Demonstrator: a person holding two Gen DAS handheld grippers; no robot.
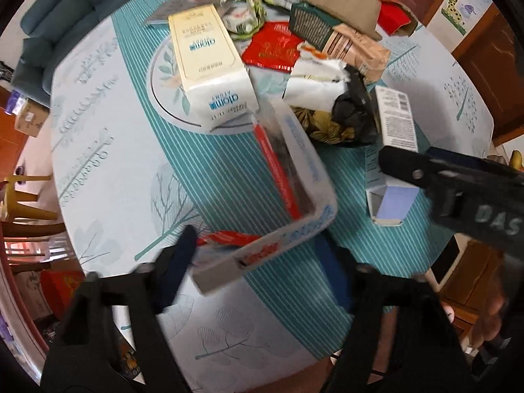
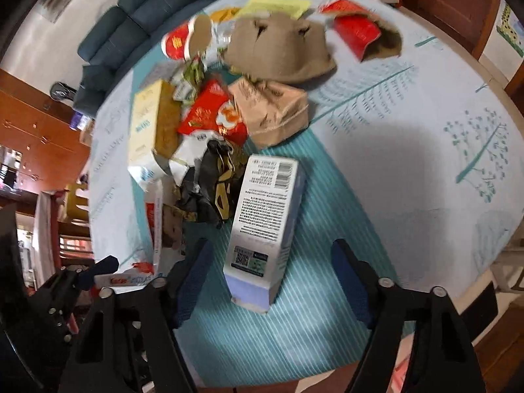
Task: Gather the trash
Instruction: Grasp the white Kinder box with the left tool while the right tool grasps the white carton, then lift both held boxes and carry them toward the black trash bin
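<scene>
Two grippers over the table (image 1: 108,170), trash heaped toward its far edge. Left gripper (image 1: 258,262): jaws partly open, straddling near end of a long white-and-red box (image 1: 288,196); can't tell if pads touch it, blurred. Cream box (image 1: 209,62) lies beyond it, black bag (image 1: 353,114) and brown paper bag (image 1: 357,49) further right. Right gripper (image 2: 271,278): jaws wide, either side of a white barcode box (image 2: 265,216) near the table's front edge, not touching.
</scene>
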